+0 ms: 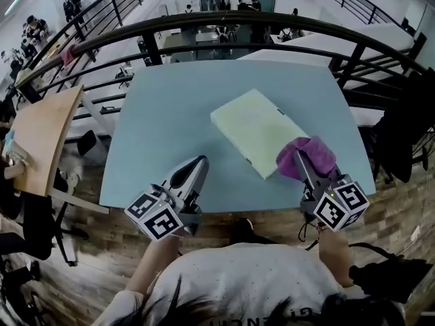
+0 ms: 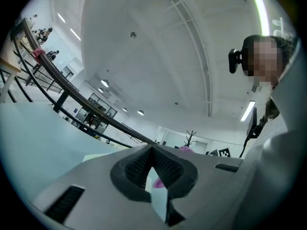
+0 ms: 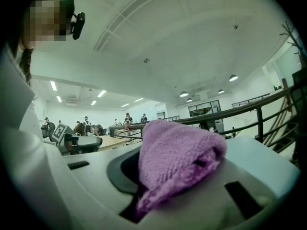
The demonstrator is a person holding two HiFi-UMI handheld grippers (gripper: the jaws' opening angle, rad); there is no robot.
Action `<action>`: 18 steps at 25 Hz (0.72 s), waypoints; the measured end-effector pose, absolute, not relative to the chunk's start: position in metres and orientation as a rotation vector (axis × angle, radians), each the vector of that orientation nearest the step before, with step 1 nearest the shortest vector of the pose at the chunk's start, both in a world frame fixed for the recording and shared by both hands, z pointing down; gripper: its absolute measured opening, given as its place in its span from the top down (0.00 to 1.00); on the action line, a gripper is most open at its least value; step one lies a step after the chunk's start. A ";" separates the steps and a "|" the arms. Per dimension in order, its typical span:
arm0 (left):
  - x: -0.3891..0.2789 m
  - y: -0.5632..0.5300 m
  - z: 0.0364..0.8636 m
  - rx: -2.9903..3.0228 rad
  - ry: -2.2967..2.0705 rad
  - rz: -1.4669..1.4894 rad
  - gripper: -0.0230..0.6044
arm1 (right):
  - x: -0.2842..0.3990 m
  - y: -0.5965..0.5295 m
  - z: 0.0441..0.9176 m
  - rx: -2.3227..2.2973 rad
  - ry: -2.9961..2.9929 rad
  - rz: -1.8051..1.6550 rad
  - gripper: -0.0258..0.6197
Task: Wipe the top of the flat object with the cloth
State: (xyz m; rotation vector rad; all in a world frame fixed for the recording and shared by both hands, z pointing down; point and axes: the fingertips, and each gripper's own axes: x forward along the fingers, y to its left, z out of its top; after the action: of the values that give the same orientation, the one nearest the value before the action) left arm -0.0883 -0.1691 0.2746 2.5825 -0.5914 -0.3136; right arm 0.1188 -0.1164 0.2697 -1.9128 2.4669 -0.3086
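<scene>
Jaws of the right gripper (image 1: 300, 160) were clamped on a purple cloth (image 1: 314, 153), which looked soft and light, bunched over the near corner of a pale slab (image 1: 253, 128) on a blue table (image 1: 170, 121). Left gripper (image 1: 201, 161) jaws were together, empty. The slab looked stiff and light, likely to slide; best steadied at a bare edge.

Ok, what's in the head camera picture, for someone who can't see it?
The right gripper holds a purple cloth at the near corner of a pale flat object on a blue table. The left gripper, shut and empty, is off to the left.
</scene>
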 end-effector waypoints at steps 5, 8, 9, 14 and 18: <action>-0.076 -0.199 0.286 2.551 -0.620 -0.265 0.96 | 0.127 -0.169 0.270 -1.877 2.510 -0.310 0.91; -0.057 -0.231 0.306 2.564 -0.713 -0.180 0.96 | 0.136 -0.207 0.276 -1.814 2.552 -0.321 0.91; -0.050 -0.243 0.313 2.552 -0.742 -0.161 0.96 | 0.138 -0.220 0.277 -1.784 2.576 -0.324 0.91; -0.022 -0.295 0.356 2.405 -0.848 -0.126 0.96 | 0.129 -0.282 0.277 -1.566 2.721 -0.288 0.91; -0.007 -0.323 0.397 2.265 -0.890 -0.070 0.93 | 0.102 -0.331 0.296 -1.386 2.854 -0.280 0.91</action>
State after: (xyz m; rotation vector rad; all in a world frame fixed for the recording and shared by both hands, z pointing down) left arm -0.0068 -0.3233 0.3975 2.2653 -0.8904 -0.0705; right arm 0.1015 -0.3308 0.2964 -1.3859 2.8545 -0.2800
